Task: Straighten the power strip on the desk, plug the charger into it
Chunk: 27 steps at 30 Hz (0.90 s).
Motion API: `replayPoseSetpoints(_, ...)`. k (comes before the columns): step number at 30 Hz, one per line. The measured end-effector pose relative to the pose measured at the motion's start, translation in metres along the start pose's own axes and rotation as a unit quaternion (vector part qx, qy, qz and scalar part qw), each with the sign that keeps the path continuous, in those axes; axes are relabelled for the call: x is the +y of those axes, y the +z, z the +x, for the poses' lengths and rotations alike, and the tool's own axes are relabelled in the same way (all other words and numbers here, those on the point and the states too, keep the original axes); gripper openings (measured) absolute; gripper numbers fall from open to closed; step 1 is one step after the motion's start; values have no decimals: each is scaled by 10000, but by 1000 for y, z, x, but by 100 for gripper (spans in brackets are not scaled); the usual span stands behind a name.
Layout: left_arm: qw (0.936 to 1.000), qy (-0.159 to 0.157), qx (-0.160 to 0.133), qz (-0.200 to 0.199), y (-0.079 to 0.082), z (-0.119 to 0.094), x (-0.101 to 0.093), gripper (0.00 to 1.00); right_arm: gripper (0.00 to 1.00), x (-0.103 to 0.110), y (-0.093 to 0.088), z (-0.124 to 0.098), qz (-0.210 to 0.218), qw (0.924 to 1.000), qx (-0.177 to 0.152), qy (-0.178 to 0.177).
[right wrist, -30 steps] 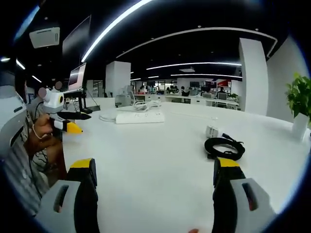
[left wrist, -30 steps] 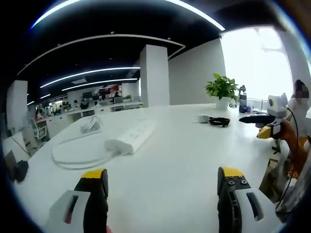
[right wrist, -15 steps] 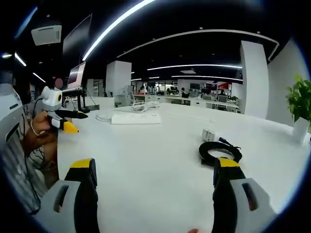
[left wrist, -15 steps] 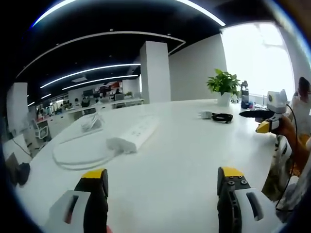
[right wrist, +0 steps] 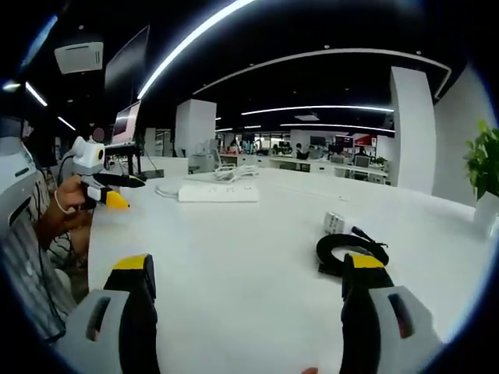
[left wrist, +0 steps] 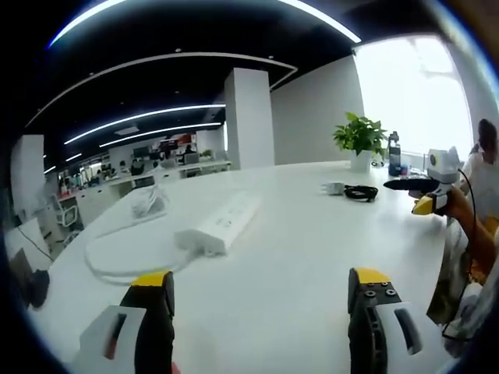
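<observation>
Both grippers' jaws spread, empty; rigid, light power strip (left wrist: pixel 221 224) ahead of the left jaws, best nudged at its ends; charger (right wrist: pixel 335 223) beyond the right jaws

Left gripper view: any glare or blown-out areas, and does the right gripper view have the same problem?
Left gripper view: the window behind the plant is blown out white, washing that corner. Right gripper view: no such glare, only ceiling light strips bent by fisheye.
</observation>
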<state>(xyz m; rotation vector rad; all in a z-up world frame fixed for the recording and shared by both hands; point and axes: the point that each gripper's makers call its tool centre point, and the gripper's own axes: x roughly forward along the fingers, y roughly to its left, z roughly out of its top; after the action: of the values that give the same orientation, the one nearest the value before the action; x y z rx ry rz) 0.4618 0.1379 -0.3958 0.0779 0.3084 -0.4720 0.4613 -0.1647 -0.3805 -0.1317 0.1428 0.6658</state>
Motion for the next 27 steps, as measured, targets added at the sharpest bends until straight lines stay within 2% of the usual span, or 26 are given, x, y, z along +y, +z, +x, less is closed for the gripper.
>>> replayPoseSetpoints(13, 9999, 24, 7, -157, -1, 8, 12, 93, 99, 3, 0, 10, 63, 9998, -28, 206)
replayPoseSetpoints(17, 9996, -15, 28, -272, -3, 11, 17, 92, 98, 4, 4, 13, -34, 9996, -56, 258)
replayPoseSetpoints(27, 9997, -14, 24, -261, -1, 17, 22, 91, 97, 7, 14, 27, -106, 9991, -107, 407)
